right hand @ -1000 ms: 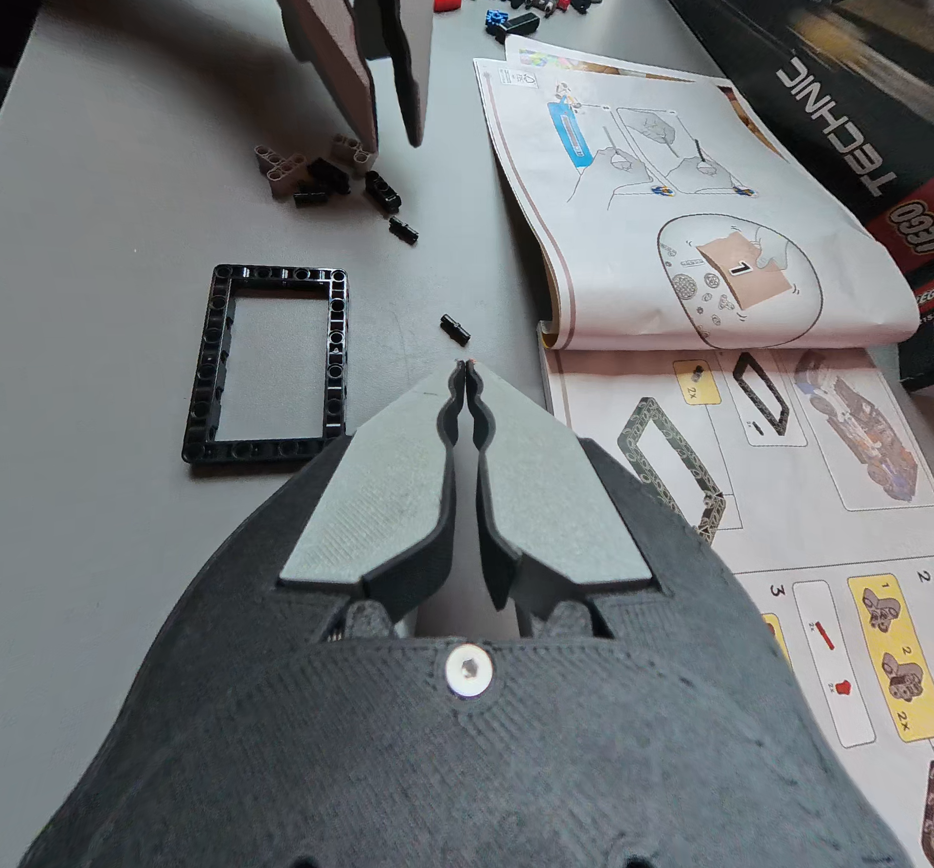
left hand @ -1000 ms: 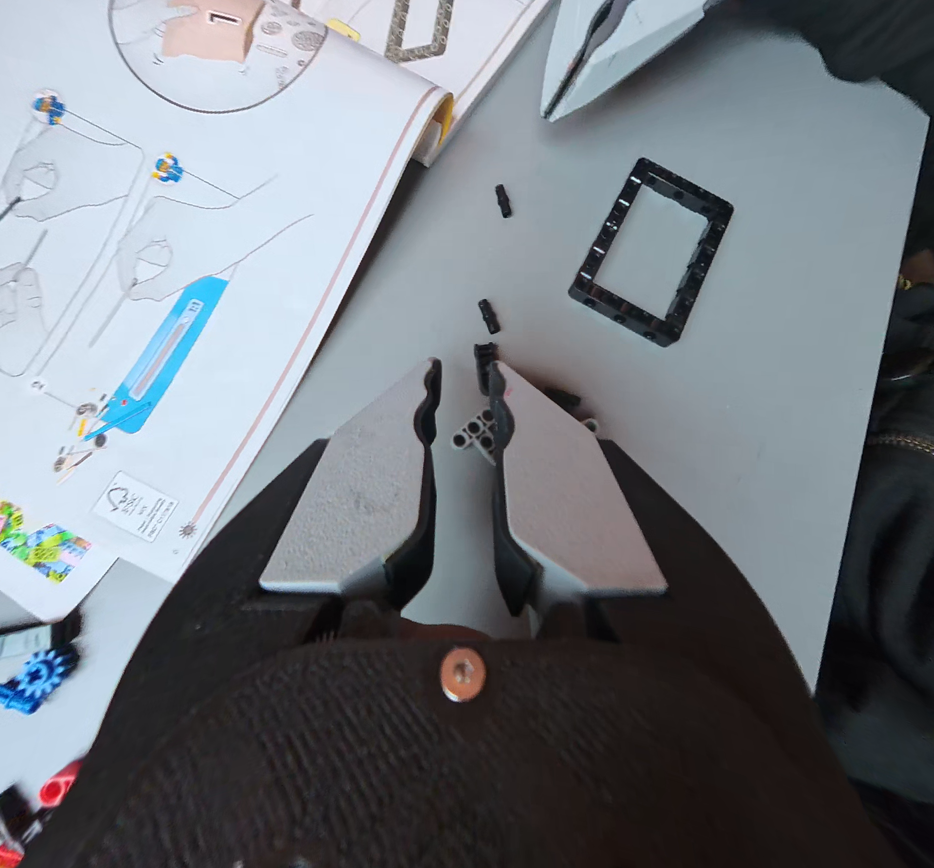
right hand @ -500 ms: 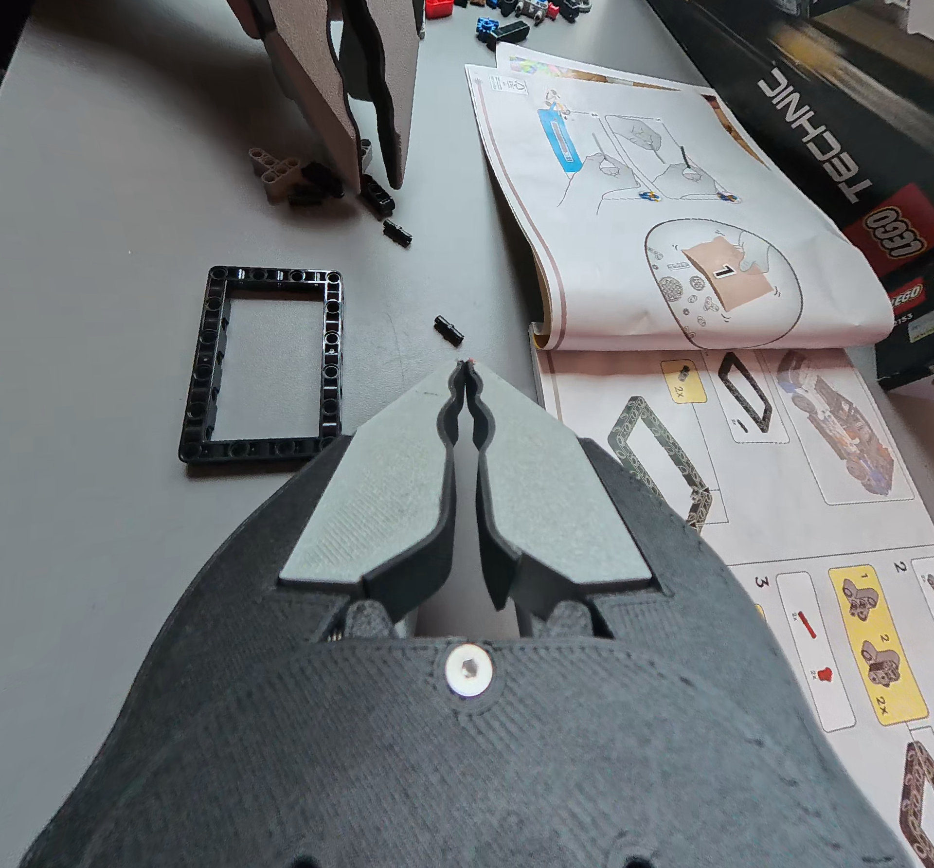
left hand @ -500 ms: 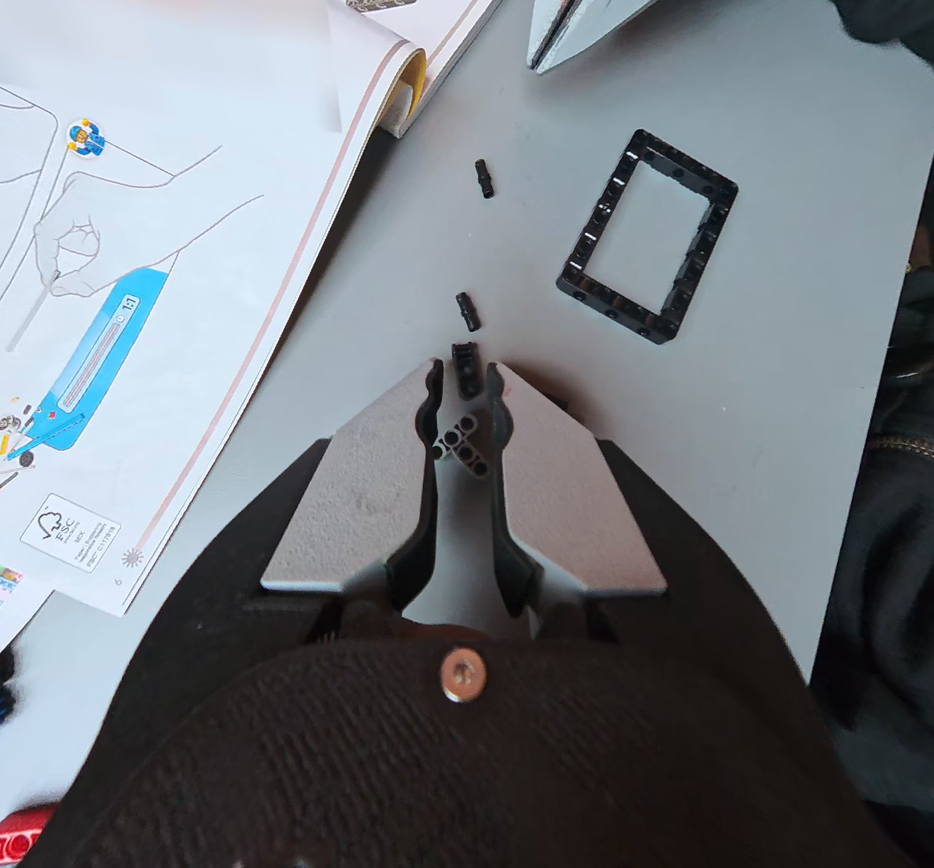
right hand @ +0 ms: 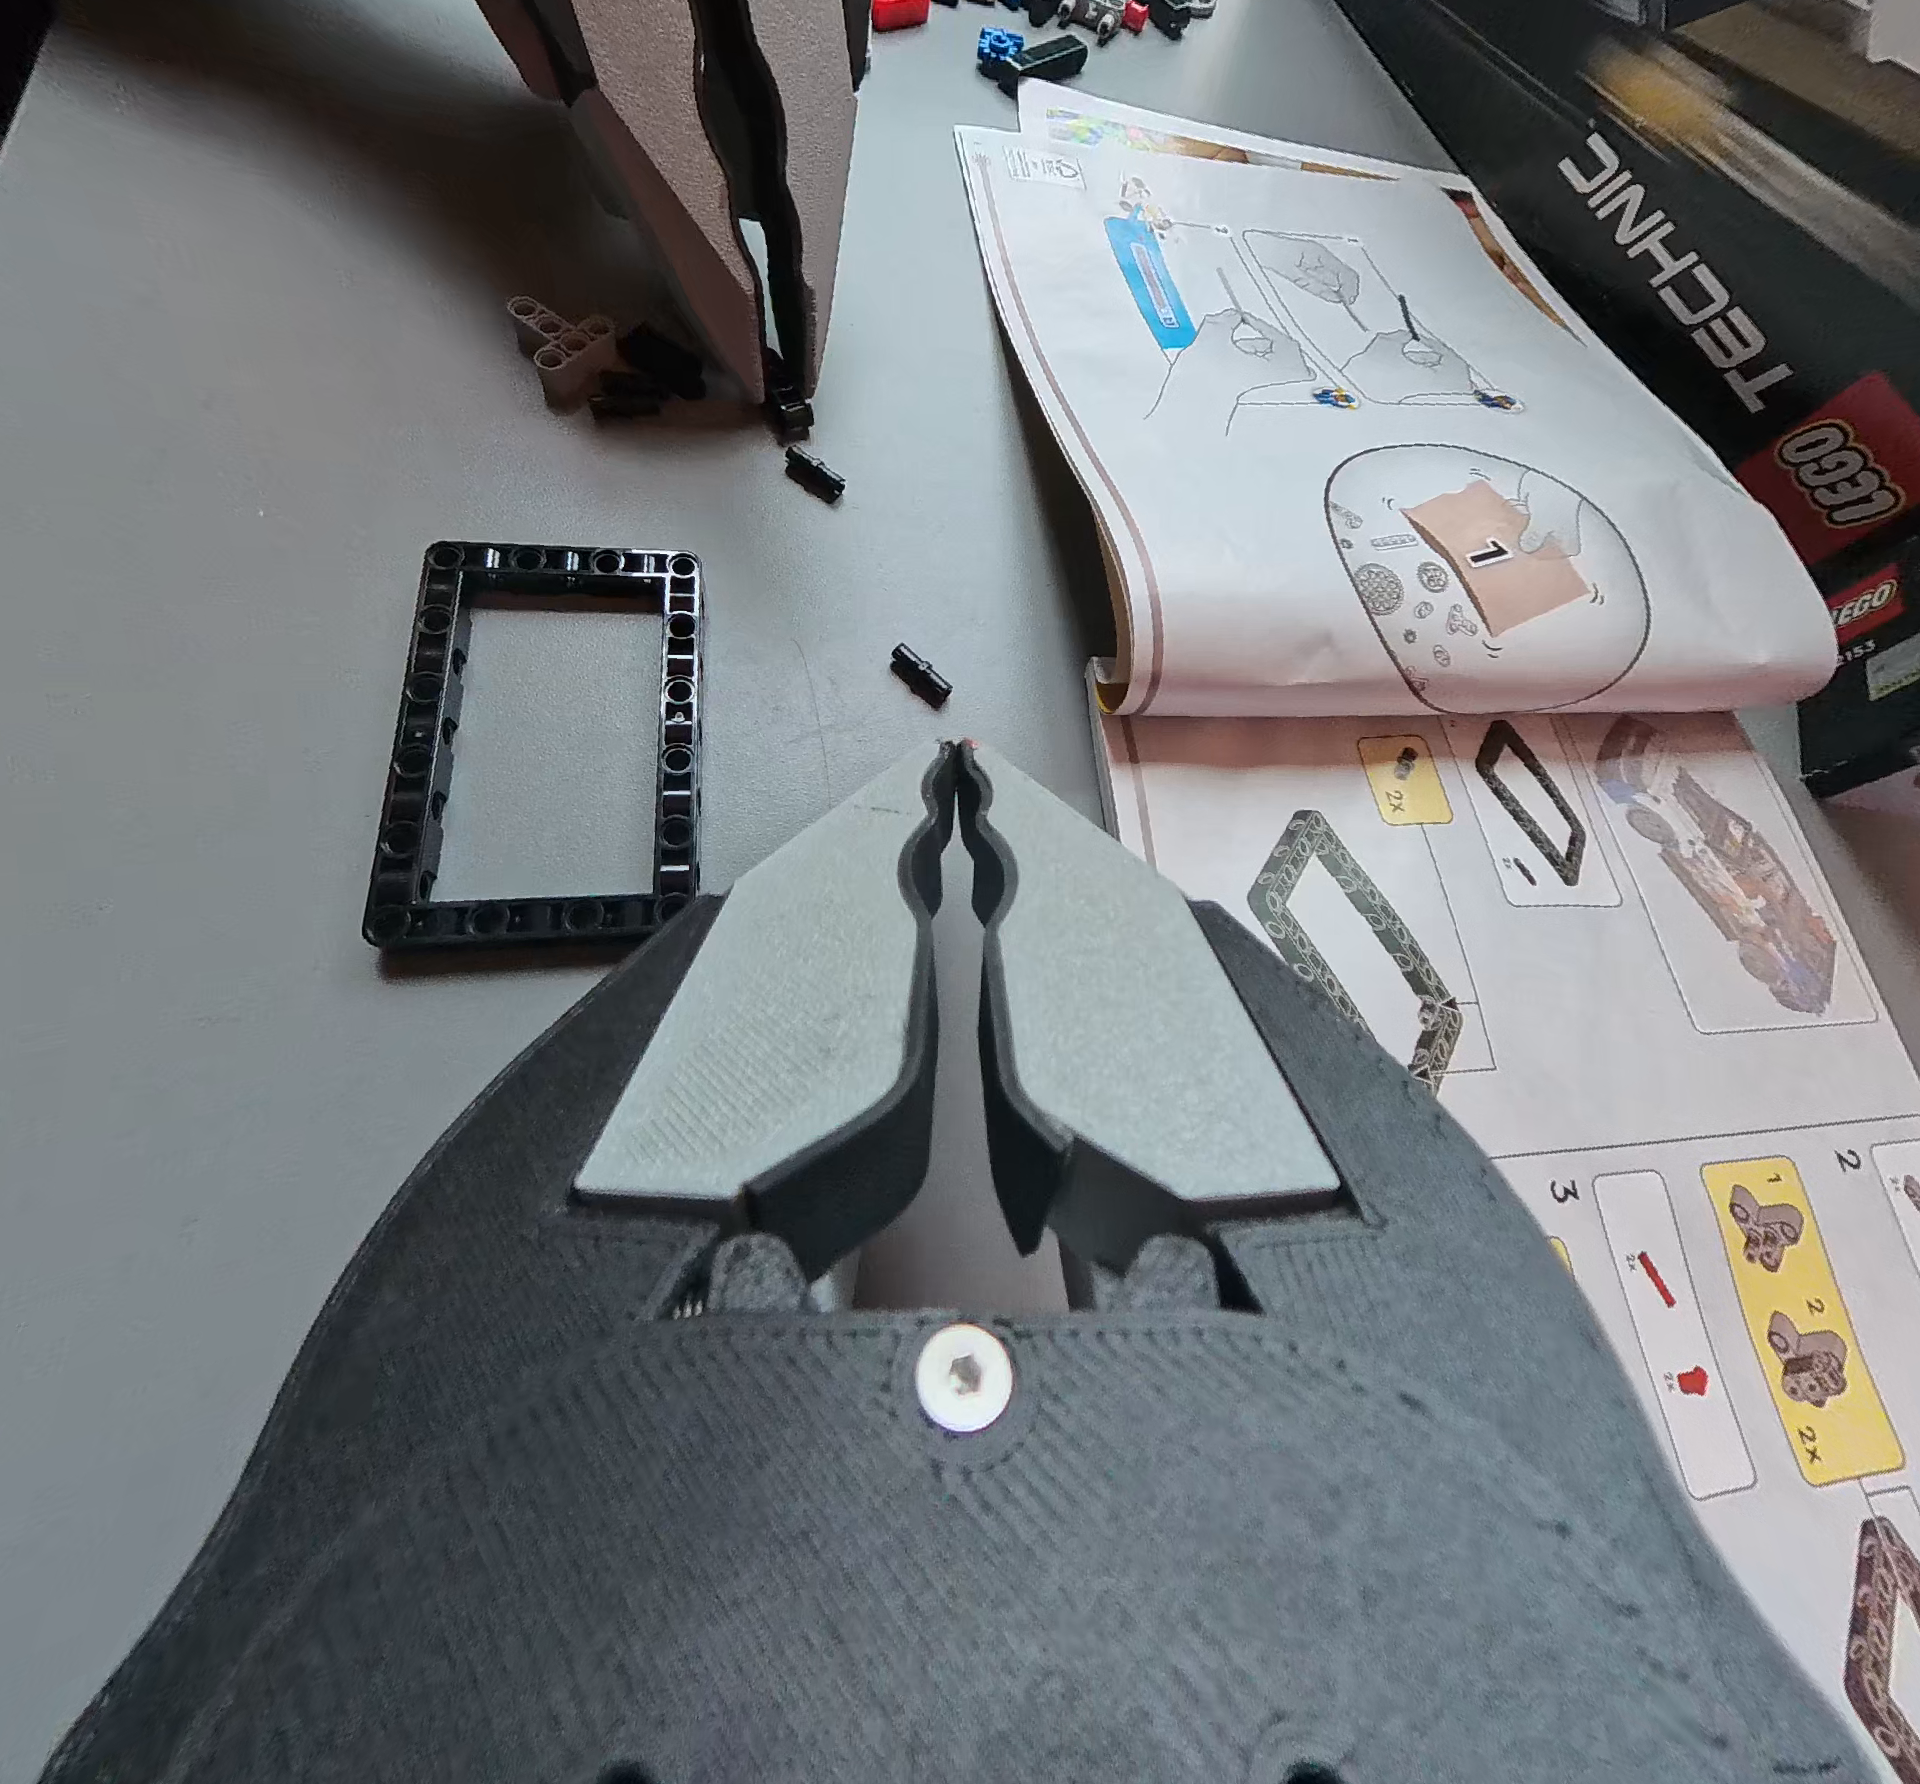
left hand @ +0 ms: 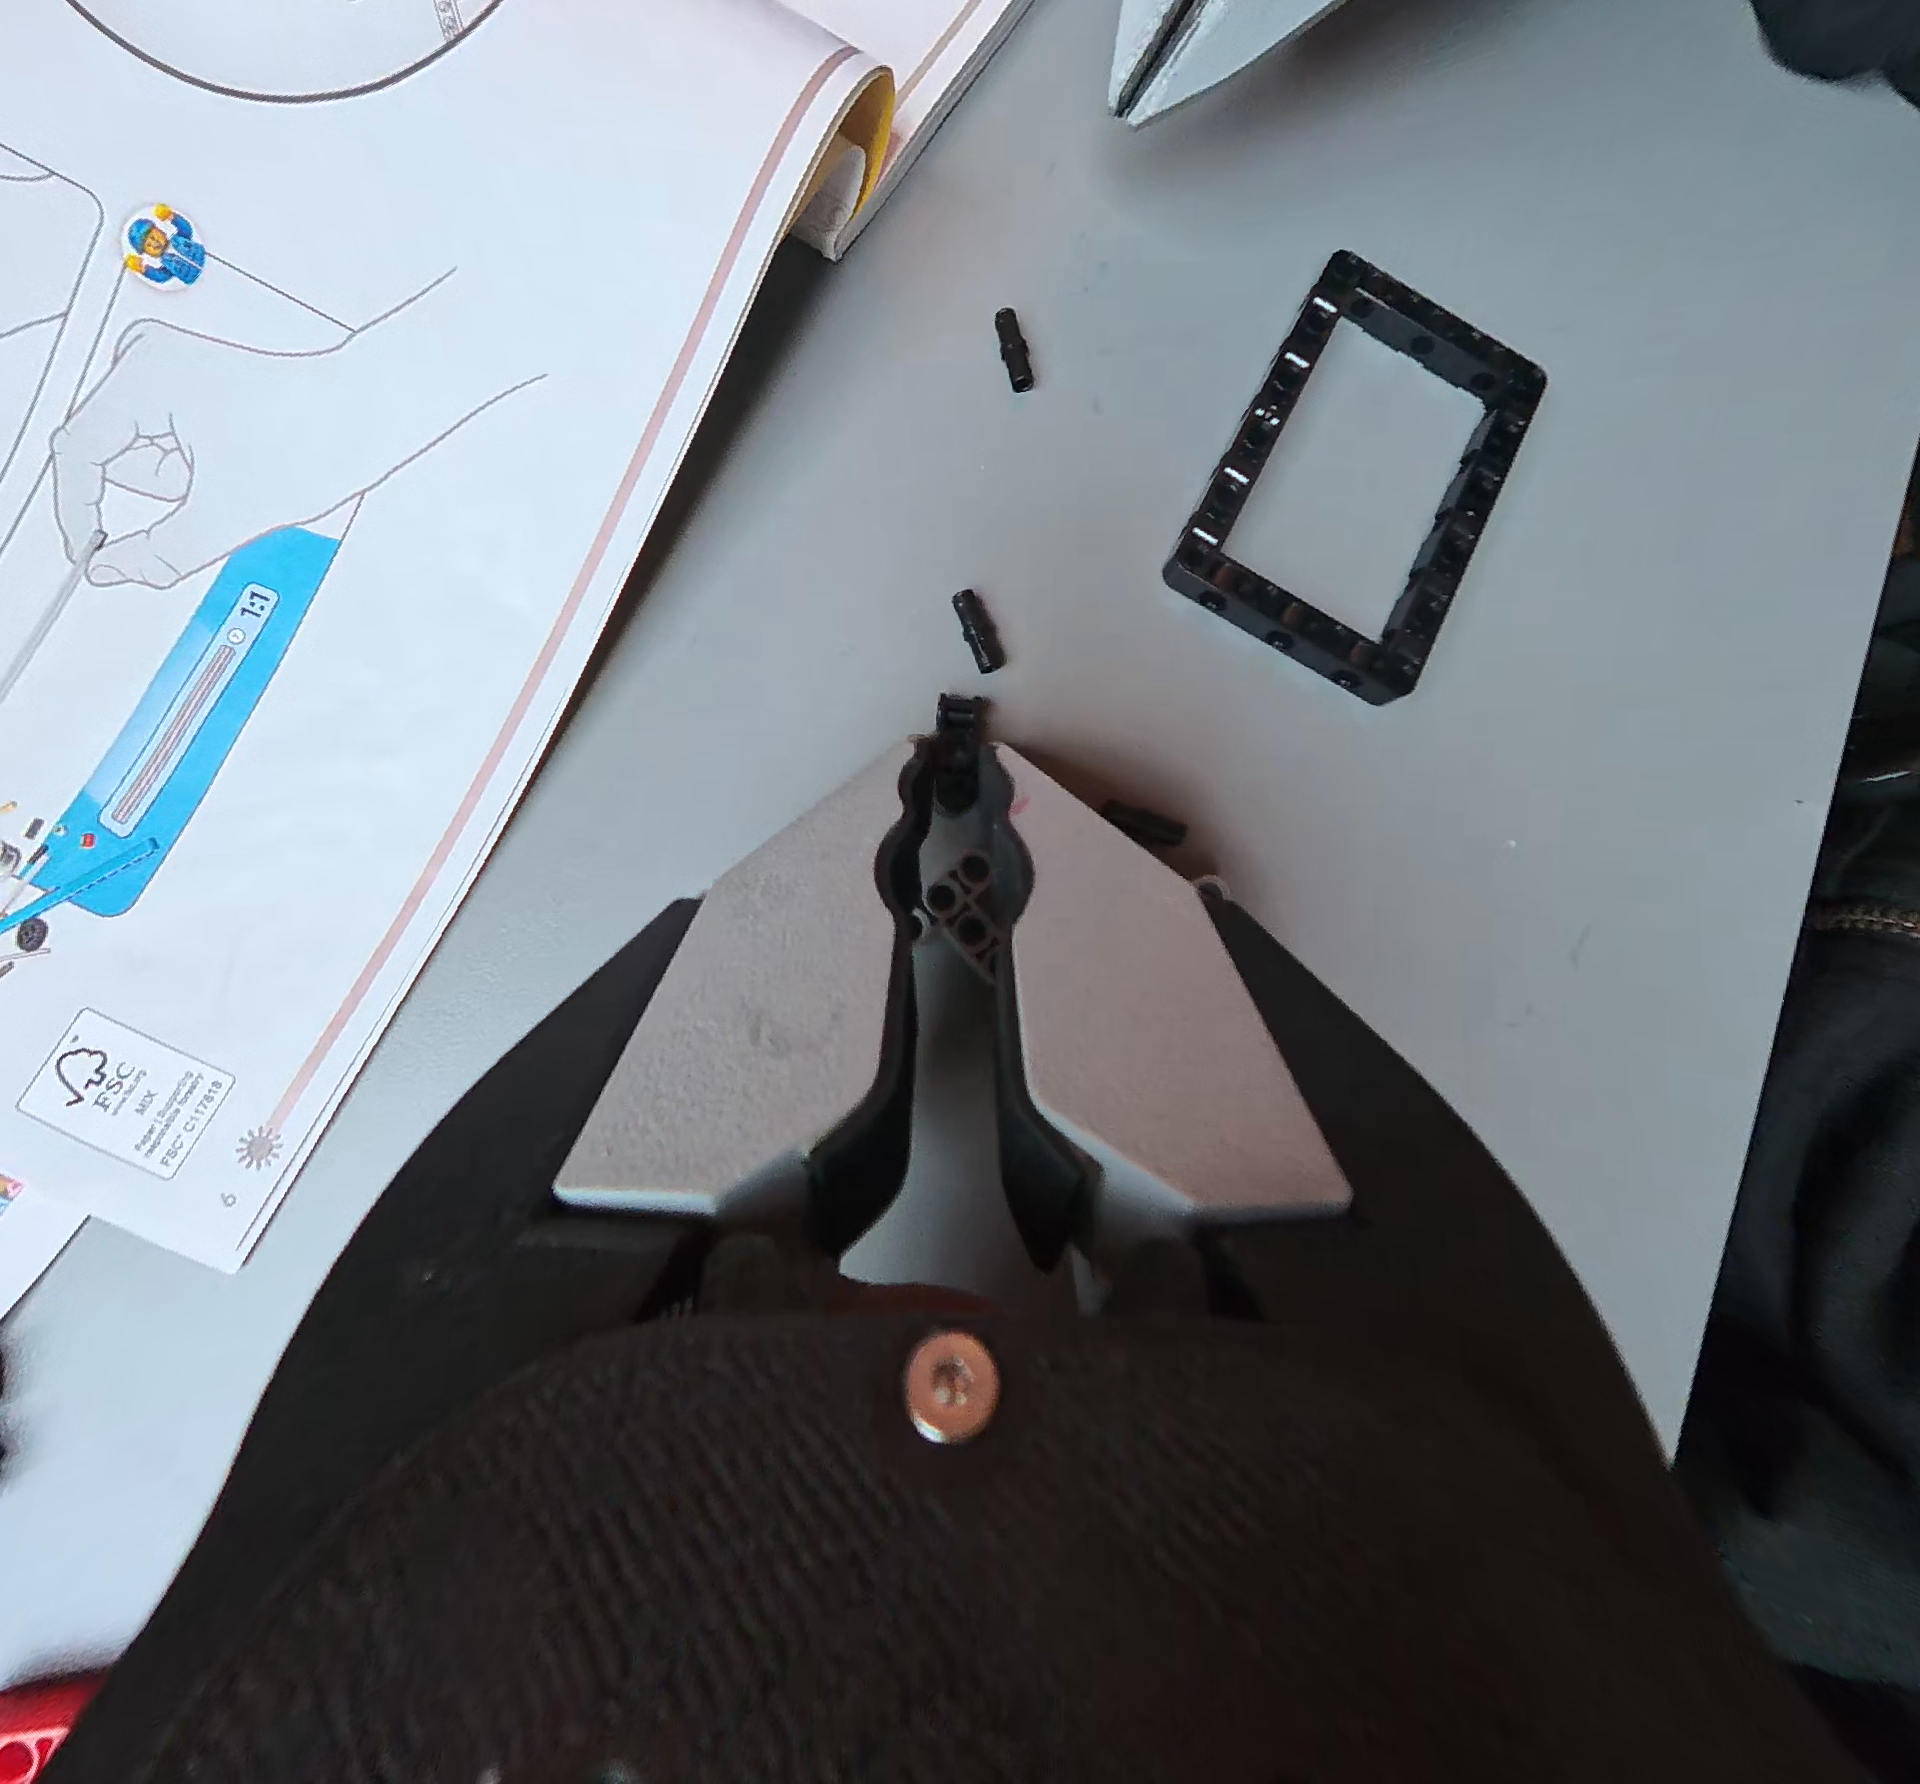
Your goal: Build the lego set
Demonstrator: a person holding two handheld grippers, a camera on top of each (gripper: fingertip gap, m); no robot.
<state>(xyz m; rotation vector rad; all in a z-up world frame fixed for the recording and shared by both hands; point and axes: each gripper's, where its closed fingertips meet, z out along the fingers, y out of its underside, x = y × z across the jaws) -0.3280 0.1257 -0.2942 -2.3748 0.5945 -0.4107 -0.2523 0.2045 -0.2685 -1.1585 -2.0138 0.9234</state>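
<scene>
The left gripper (left hand: 958,758) pinches a short black plastic connector pin (left hand: 956,728) to lift it for the black rectangular frame (left hand: 1356,477), while the right gripper (right hand: 958,760) waits closed and empty.

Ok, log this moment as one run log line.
left gripper: shut on black pin | right gripper: shut, empty | black frame: on table, untouched

A grey table (right hand: 208,799) carries a black rectangular frame (right hand: 540,747) left of the right gripper (right hand: 958,752), an open instruction booklet (right hand: 1351,446) to its right, two loose black pins (left hand: 978,631) ahead of the left gripper (left hand: 956,758).
</scene>
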